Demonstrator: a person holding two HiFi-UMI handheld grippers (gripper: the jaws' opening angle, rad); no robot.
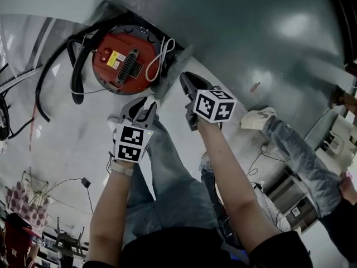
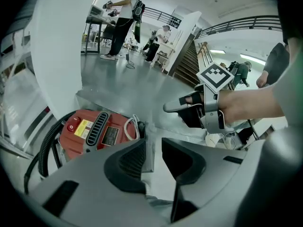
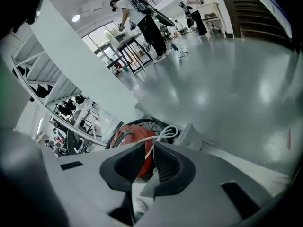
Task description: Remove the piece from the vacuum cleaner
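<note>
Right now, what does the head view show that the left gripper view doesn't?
Only the head view shows the person's blue jeans and both forearms. Only the left gripper view shows a staircase and people standing at tables far off. Both show the red vacuum cleaner, its white cord and the right hand-held gripper with its marker cube.

Blue jeans (image 1: 167, 183) and a black short-sleeved top (image 1: 178, 249) are worn; a pale band (image 1: 121, 169) is seen at the left wrist. The grey left gripper (image 1: 143, 109) and right gripper (image 1: 189, 85) are fitted with black ribbed pads (image 2: 124, 161) and black-and-white marker cubes (image 1: 215, 105).
</note>
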